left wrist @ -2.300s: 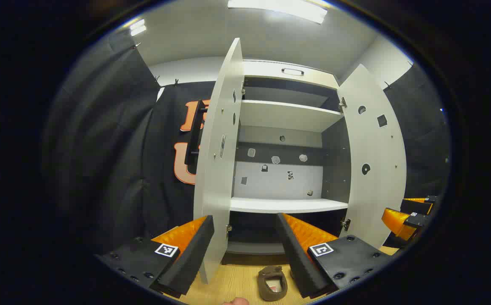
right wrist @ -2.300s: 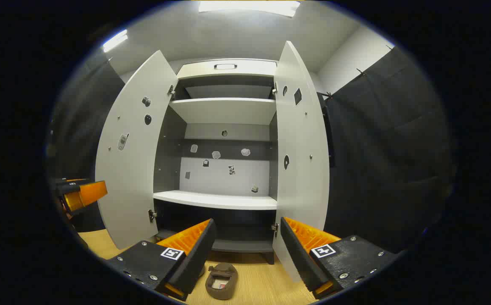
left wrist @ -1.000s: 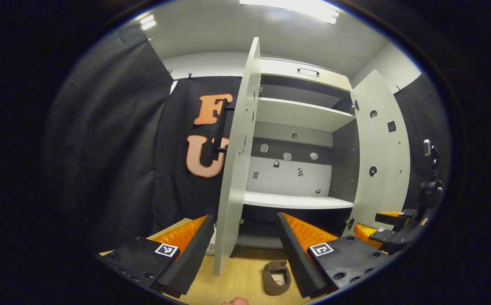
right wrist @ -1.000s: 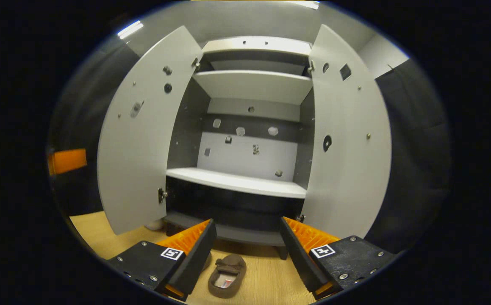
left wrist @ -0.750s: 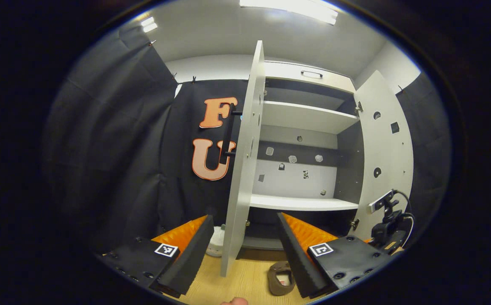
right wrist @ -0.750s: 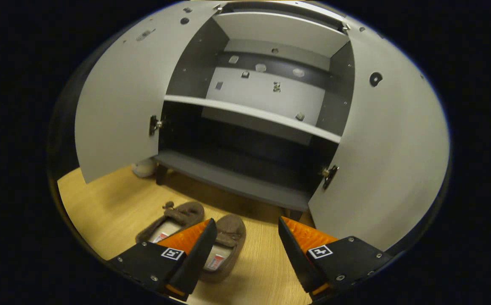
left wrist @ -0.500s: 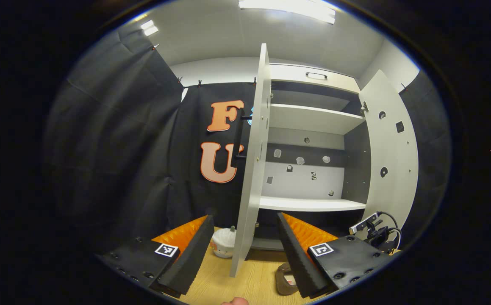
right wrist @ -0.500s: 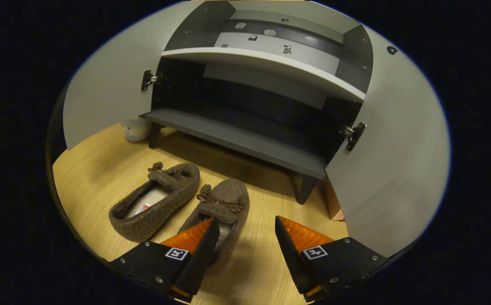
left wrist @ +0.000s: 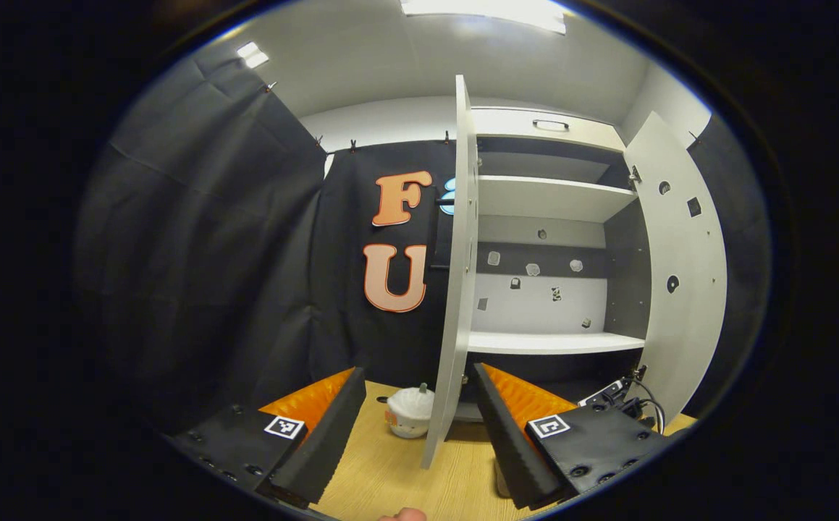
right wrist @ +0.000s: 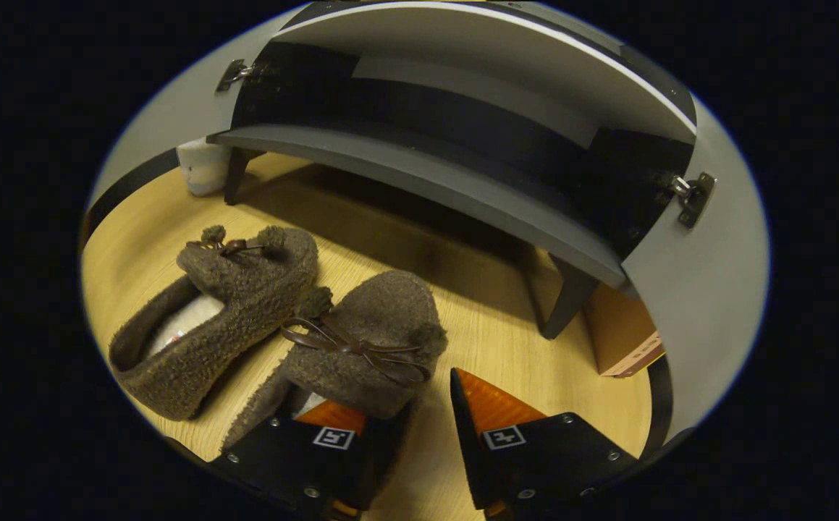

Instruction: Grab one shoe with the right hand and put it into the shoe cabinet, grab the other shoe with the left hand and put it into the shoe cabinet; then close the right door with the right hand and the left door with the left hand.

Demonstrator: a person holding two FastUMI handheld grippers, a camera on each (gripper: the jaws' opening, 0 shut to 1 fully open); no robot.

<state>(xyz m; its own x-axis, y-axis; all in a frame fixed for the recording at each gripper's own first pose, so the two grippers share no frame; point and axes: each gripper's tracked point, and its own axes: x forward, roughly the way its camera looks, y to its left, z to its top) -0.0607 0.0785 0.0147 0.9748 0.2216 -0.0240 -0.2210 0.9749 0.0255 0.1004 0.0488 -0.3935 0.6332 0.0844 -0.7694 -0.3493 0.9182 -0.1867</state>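
The shoe cabinet point(left wrist: 549, 340) is seen in the left gripper view with both doors swung open; its left door point(left wrist: 455, 289) is presented nearly edge-on and its right door point(left wrist: 680, 289) stands at the far right. The pale shelves point(left wrist: 546, 197) inside carry no shoes, and small stickers are scattered on the back panel, too small to be read. In the right gripper view the dark bottom shelf point(right wrist: 419, 181) is likewise bare.

Two brown fuzzy slippers lie on the wooden floor point(right wrist: 491, 318) in front of the cabinet, side by side and touching. The left shoe point(right wrist: 209, 318) lies tilted with its pale lining exposed and a small label inside that cannot be read. The right shoe point(right wrist: 361, 340) has a thin brown bow with pom-poms on its toe.

The right gripper point(right wrist: 405, 420) is lowered over the right shoe, one finger point(right wrist: 332, 423) placed inside its opening and the other outside on the right; the jaws are spread and not yet pressed on it. The left gripper point(left wrist: 415, 412) is held wide apart, away from the shoes. A white round object point(left wrist: 408, 414) rests on the floor left of the cabinet.
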